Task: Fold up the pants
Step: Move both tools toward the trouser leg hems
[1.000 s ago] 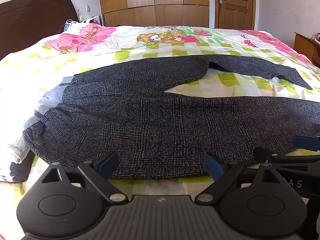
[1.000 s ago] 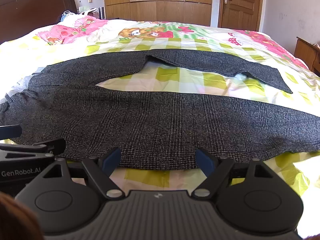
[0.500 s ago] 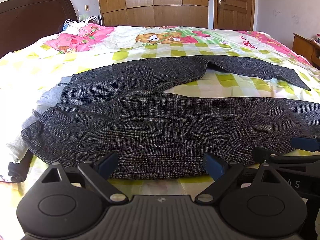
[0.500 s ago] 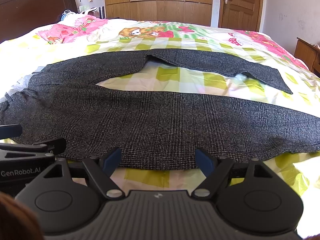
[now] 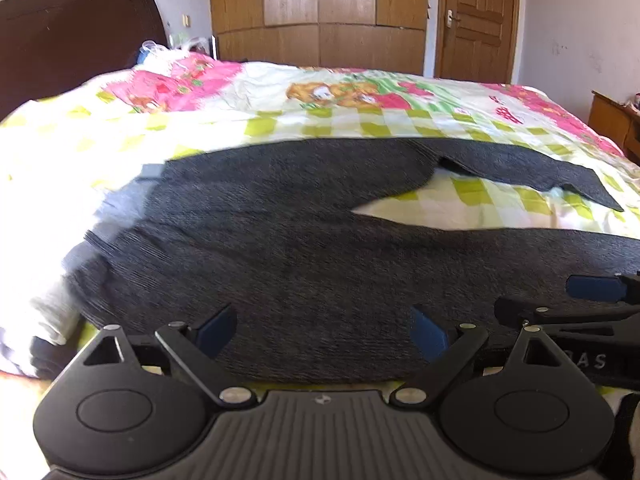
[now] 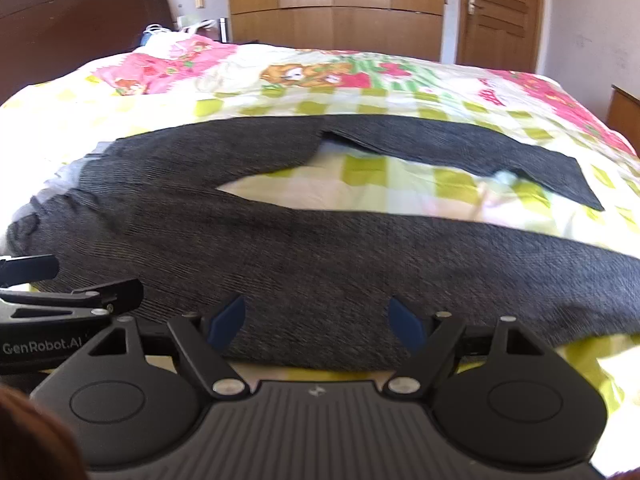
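Dark grey checked pants lie flat on the bed, waist at the left, two legs spread to the right in a V; they also show in the right wrist view. My left gripper is open and empty, its blue fingertips over the near edge of the near leg. My right gripper is open and empty, over the same near edge further right. The right gripper also shows at the right in the left wrist view. The left gripper shows at the left in the right wrist view.
The bed has a bright yellow-green checked cover with pink cartoon prints. A dark headboard stands at the left, wooden wardrobes and a door behind. A wooden nightstand is at the far right. Light grey cloth lies by the waist.
Both grippers have moved forward and slightly lower over the near pant leg; the views are now motion-blurred. The pants have not moved and both grippers stay open.
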The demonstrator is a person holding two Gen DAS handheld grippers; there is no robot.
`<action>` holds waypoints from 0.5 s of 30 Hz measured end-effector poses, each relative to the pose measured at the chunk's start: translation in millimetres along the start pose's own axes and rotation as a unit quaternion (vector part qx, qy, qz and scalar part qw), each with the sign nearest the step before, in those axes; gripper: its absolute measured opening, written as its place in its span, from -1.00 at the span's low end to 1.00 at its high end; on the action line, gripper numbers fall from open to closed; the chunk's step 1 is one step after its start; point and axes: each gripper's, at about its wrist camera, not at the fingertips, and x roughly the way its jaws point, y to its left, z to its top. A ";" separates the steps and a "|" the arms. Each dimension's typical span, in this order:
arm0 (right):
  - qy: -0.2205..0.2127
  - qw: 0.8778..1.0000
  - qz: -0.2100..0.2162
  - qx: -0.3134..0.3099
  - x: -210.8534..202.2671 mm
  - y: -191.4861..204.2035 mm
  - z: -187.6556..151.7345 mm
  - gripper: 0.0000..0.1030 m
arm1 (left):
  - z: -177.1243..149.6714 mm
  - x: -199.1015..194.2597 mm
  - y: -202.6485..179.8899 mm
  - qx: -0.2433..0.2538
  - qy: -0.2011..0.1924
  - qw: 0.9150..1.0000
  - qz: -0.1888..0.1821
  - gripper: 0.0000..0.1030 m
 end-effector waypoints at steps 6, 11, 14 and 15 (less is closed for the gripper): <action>-0.004 0.995 0.079 -0.064 20.8 55.2 29.6 0.54 | 10.8 12.4 68.3 -0.013 -0.018 0.998 0.059 0.99; 0.028 0.985 0.126 -0.116 58.1 98.4 41.8 0.54 | 5.3 53.2 111.4 -0.006 0.030 0.995 0.099 0.98; 0.065 0.984 0.127 -0.111 71.8 94.9 35.9 0.53 | -11.1 65.3 117.8 0.008 0.064 0.994 0.089 0.97; 0.075 0.985 0.118 -0.103 73.7 89.3 33.3 0.53 | -14.0 62.5 113.7 0.018 0.059 0.994 0.092 0.97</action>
